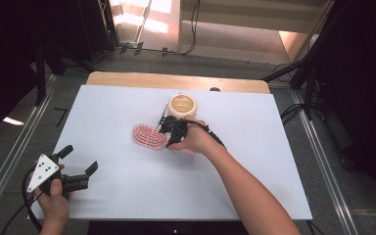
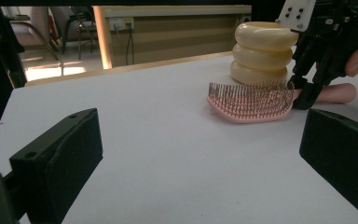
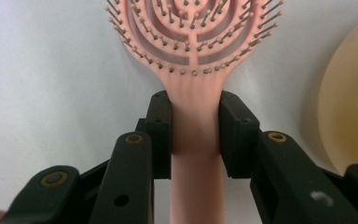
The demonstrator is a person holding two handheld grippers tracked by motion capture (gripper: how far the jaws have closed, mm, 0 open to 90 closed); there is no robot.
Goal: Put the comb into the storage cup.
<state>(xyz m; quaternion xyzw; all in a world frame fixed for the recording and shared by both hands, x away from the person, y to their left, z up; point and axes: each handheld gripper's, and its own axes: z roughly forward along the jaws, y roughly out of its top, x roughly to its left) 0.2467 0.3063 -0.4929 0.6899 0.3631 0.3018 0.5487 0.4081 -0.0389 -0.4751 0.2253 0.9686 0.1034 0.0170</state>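
Note:
A pink hairbrush (image 1: 149,135) lies bristles-up near the middle of the white table (image 1: 127,186). My right gripper (image 1: 168,136) is shut on its handle; in the right gripper view both pads press the pink handle (image 3: 195,140) just below the brush head (image 3: 193,32). In the left gripper view the hairbrush (image 2: 251,101) rests flat on the table with the right gripper (image 2: 305,93) at its handle end. My left gripper (image 1: 81,159) stands open at the table's near left corner, its fingers (image 2: 58,161) wide apart and holding nothing.
A cream ribbed holder (image 1: 181,106) of stacked rings stands upright just behind the brush, close to the right hand; it shows as the cream holder (image 2: 263,51) and as a cream curve (image 3: 354,107). Cables and dark stands surround the table.

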